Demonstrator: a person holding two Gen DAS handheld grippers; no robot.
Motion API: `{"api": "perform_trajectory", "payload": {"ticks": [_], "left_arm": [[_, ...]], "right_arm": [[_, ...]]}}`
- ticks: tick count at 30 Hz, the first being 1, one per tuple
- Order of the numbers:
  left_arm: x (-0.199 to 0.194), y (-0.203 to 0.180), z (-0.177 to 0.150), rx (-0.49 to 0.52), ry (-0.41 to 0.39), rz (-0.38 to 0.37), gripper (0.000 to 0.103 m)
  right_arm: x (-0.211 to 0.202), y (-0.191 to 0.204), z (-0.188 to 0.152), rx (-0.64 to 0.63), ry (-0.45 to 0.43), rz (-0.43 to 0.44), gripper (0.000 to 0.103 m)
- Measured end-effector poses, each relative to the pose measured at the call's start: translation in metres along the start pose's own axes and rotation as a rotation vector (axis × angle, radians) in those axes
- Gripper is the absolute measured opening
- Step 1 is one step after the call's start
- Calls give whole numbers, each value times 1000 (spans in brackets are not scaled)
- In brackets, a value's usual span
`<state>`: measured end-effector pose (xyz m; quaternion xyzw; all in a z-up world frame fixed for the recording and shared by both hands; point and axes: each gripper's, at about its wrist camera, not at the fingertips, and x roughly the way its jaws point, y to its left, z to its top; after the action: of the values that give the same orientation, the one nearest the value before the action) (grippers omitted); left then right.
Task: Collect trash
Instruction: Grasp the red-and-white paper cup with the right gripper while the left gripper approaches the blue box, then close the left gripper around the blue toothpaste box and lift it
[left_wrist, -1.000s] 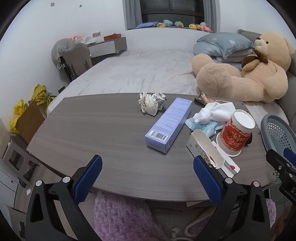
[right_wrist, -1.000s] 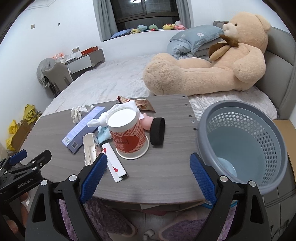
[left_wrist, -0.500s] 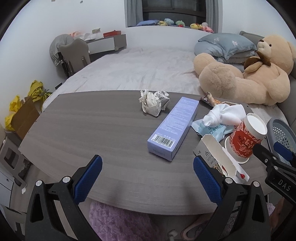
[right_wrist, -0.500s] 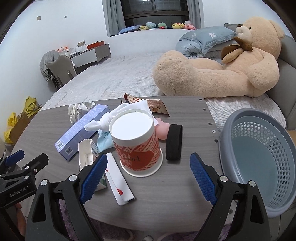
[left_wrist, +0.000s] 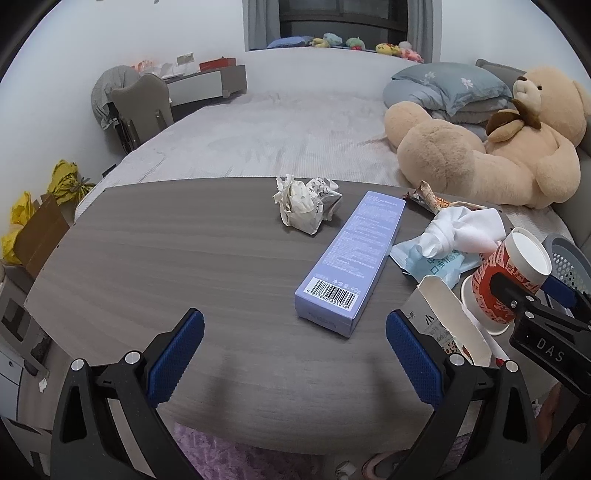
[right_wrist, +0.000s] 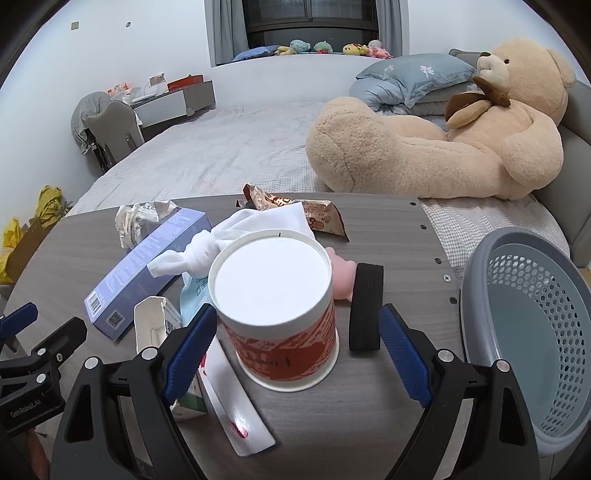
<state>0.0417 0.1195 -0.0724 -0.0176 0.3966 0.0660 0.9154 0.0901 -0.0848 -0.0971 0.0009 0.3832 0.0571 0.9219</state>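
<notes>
The right gripper (right_wrist: 295, 345) is spread wide around an upside-down red and white paper cup (right_wrist: 280, 310) that stands near the front edge of the grey wooden table (right_wrist: 391, 236). The cup sits between the two blue pads, with a gap on the right side; on the left the pad looks very close, though whether it touches is hard to tell.

Just left of the cup lie an opened white carton (right_wrist: 155, 332) and a flat white strip with a red mark (right_wrist: 236, 402). Behind the cup is a knotted white cloth (right_wrist: 221, 240) on a pale blue packet (right_wrist: 194, 295), and farther back a snack wrapper (right_wrist: 317, 214). A black band (right_wrist: 365, 306) stands just right of the cup, beside a pink thing (right_wrist: 341, 273). A grey basket (right_wrist: 532, 332) sits at the right end of the table.

The left gripper (left_wrist: 295, 354) is also wide apart and holds nothing, low over the near edge. Ahead of it lies a long lilac box (left_wrist: 351, 258), barcode end nearest, and beyond that a crumpled ball of paper (left_wrist: 306, 203). A large teddy bear (left_wrist: 498, 144) lies on the bed (left_wrist: 266, 136) behind.
</notes>
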Motion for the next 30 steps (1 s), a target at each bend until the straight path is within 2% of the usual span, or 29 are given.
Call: {"api": "perform_trajectory", "payload": {"ticks": [2,4,6,8,15,21,24,30], "left_arm": [[2,1,0,-6,5,-6,97],[3,3,0,-11,8,-8,97],[4,3,-1,-12,8,-7,97],[4,3,-1,-9,10,-9,97],[4,1,1,-4,13,-22,97],[4,-1,13,9,9,-77,97],[11,-3,21,33,32,-118,97],[37,-8,33,83,59,-118,97]], "right_arm": [[2,1,1,-8,0,-6,84],[3,4,1,-16,5,-7,77],[6,6,1,-30,18,-10,65],[7,8,0,-43,26,-15,61],[-6,8,3,-46,-13,-4,61],[-28,4,9,-13,-40,30,61],[-42,1,7,-4,-54,37,61],[-57,-11,0,19,-55,49,61]]}}
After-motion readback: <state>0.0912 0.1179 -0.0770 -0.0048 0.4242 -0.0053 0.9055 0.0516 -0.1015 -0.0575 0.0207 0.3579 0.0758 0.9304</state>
